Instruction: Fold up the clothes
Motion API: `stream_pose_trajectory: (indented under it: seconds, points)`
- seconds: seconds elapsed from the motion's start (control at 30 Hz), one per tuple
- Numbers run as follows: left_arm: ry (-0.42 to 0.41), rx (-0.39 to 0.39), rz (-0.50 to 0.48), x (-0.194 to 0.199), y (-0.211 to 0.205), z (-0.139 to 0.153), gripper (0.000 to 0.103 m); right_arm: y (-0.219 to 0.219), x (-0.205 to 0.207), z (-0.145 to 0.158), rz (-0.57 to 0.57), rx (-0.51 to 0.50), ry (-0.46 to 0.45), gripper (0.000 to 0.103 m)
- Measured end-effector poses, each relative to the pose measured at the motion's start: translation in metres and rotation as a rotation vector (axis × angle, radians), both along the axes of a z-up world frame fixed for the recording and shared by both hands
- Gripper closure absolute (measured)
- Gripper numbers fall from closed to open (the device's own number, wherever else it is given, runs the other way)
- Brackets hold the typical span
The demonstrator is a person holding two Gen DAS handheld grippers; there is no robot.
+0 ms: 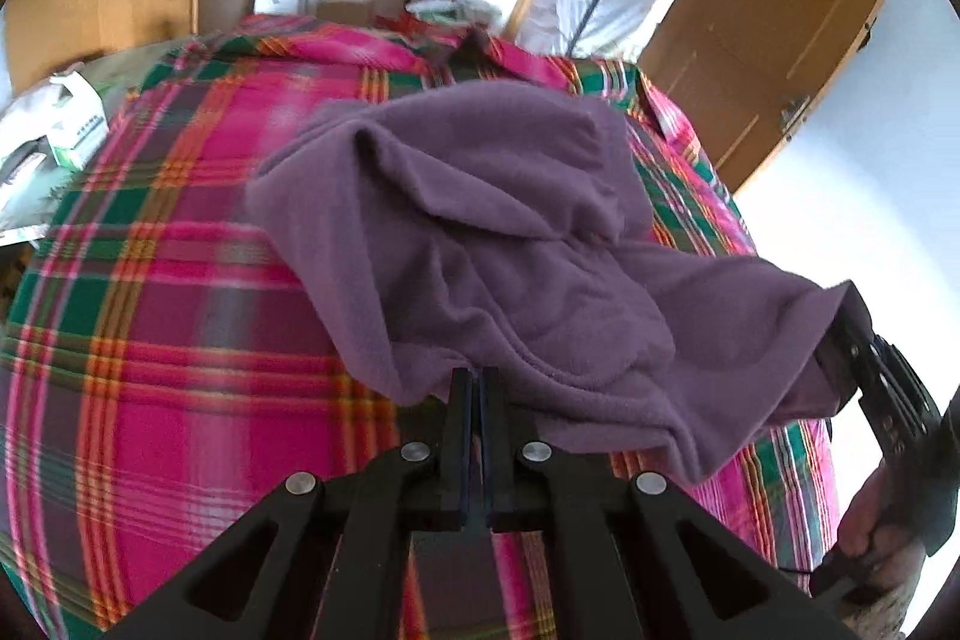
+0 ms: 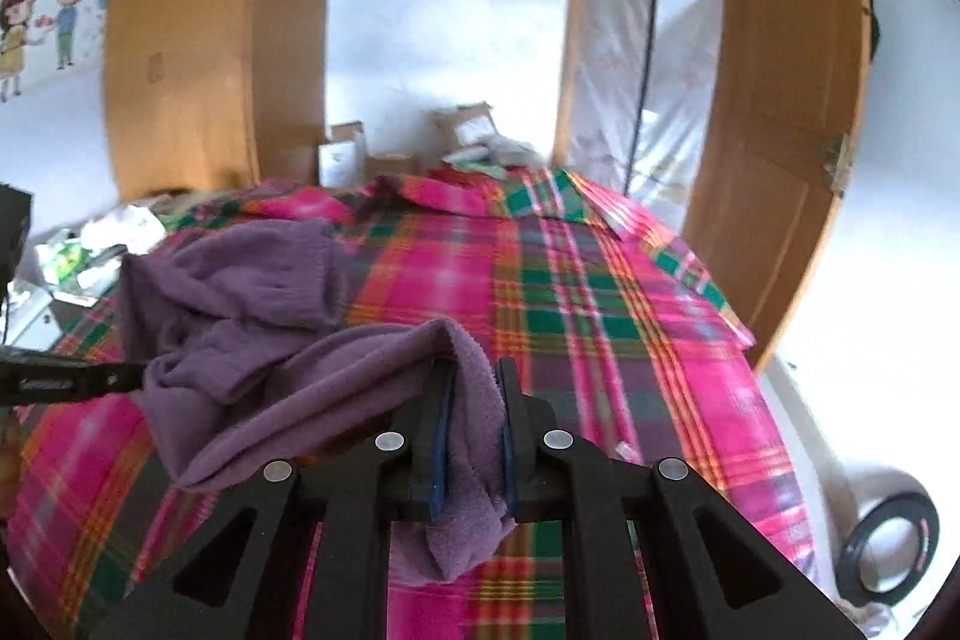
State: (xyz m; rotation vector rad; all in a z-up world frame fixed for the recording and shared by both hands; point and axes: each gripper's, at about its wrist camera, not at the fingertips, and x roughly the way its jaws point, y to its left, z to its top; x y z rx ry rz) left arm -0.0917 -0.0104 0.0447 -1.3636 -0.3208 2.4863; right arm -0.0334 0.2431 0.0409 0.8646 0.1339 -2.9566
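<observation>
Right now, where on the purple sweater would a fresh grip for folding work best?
Grip the loose edge of the purple sweater that lies flat on the plaid bedspread, coming in low from the near side. The rest is bunched and lifted between the left tool and right tool, both already clamped on it.

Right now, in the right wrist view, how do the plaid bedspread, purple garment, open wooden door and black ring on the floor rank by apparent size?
1. Plaid bedspread
2. Open wooden door; purple garment looks similar, unsure
3. Black ring, smallest
</observation>
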Motion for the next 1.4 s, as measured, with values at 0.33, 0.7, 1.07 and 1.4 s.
stream_pose_trajectory:
  seconds: [0.33,0.7,1.07,1.4]
  points:
    - [0.19,-0.18,-0.009,0.003,-0.001,0.034,0.077,0.005,-0.009,-0.028,-0.03,0.0,-0.097,0.085]
    - [0.259,-0.41,-0.253,-0.017,0.059,0.009,0.075,0.024,0.014,-0.015,-0.059,-0.126,-0.092,0.075]
    - [0.257,-0.489,-0.277,-0.04,0.082,-0.004,0.074,0.005,0.017,-0.01,-0.019,-0.144,-0.074,0.068]
    - [0.228,-0.49,-0.286,-0.062,0.093,-0.01,0.079,-0.028,0.021,-0.011,0.084,-0.192,-0.077,0.068]
